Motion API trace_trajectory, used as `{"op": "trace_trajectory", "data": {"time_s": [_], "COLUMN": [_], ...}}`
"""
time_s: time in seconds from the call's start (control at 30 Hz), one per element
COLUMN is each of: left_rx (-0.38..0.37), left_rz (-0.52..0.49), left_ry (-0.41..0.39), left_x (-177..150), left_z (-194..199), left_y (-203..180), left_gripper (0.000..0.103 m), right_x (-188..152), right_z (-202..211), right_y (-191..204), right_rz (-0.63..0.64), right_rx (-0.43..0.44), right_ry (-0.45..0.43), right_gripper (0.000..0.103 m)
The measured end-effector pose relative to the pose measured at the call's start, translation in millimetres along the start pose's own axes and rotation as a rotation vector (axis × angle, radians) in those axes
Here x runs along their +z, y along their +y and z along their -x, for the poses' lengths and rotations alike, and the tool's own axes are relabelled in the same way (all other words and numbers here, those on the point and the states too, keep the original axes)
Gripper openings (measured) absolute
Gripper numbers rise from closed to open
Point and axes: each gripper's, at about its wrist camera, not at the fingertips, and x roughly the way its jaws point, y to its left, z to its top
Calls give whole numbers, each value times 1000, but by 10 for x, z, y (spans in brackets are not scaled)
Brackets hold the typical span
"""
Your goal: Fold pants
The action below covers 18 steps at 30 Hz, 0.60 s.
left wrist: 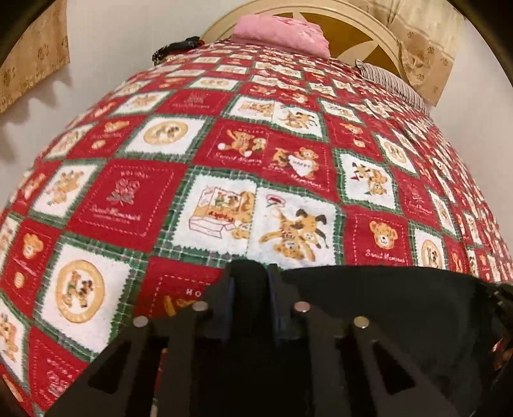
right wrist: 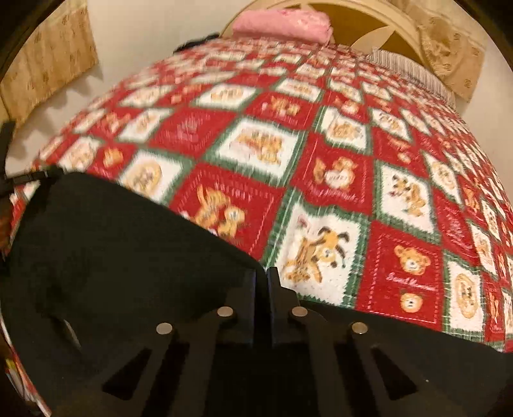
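Left gripper (left wrist: 251,272) pinches black pants (left wrist: 368,288) — right view blurred

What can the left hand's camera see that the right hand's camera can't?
Only the left camera shows its own left tongs, nearly closed with black cloth bunched between them, and the black pants spreading to the right.

Only the right camera shows the right tongs, shut at the pants' edge, and the pants spreading to the left.

Both show the red teddy-bear blanket, the folded pink cloth at its far end, the round headboard and the gold curtain.
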Motion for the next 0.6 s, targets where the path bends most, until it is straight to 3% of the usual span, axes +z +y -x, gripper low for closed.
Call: {"op": "trace_trajectory", "data": {"time_s": [0.33, 0.6], "left_rx": [-51, -112], "left_rz": [-8, -1], "left_ry": [-179, -293], "left_x": [-19, -656], "left_z": [923, 1566], "left_y": [5, 146], "left_gripper": [19, 19], "right_x": [16, -695], "right_z": [1134, 1736], "right_y": [217, 476], "right_rz": [2, 48], "right_rx": [43, 119], "right_ry": [-270, -377], "right_gripper": [6, 6]}}
